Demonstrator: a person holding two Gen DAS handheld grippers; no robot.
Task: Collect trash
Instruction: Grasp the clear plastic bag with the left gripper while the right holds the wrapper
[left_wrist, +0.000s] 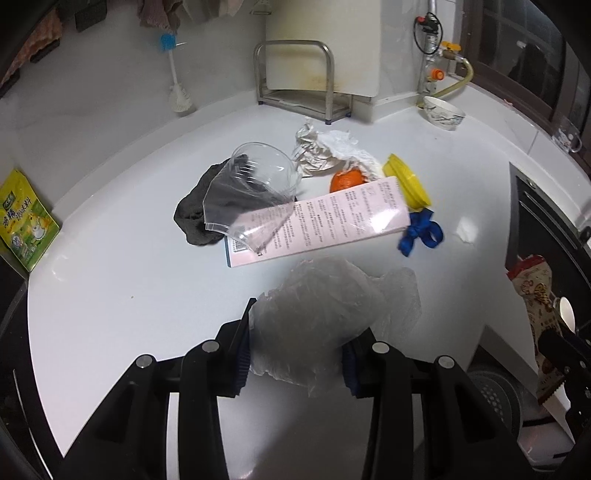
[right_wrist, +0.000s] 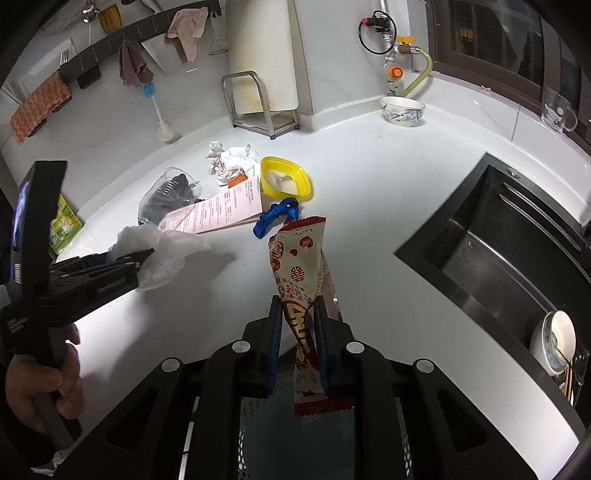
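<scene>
My left gripper (left_wrist: 295, 332) is shut on a crumpled clear plastic bag (left_wrist: 325, 310) and holds it above the white counter (left_wrist: 110, 258); gripper and bag also show in the right wrist view (right_wrist: 147, 254). My right gripper (right_wrist: 297, 314) is shut on a red and cream snack wrapper (right_wrist: 299, 258), over the counter's front edge. A mesh bin (right_wrist: 258, 435) lies below it. On the counter lie a pink leaflet (left_wrist: 321, 221), a clear plastic cup (left_wrist: 251, 184) on its side, crumpled paper (left_wrist: 325, 147), orange peel (left_wrist: 345, 181), a blue ribbon (left_wrist: 421, 230) and a dark cloth (left_wrist: 195, 210).
A yellow container (right_wrist: 284, 179) stands by the paper. A bowl (right_wrist: 402, 110), a metal rack (right_wrist: 258, 107) with a cutting board and a bottle brush (right_wrist: 160, 114) stand at the back. A black sink (right_wrist: 498, 240) is at right. A green packet (left_wrist: 26, 221) leans at left.
</scene>
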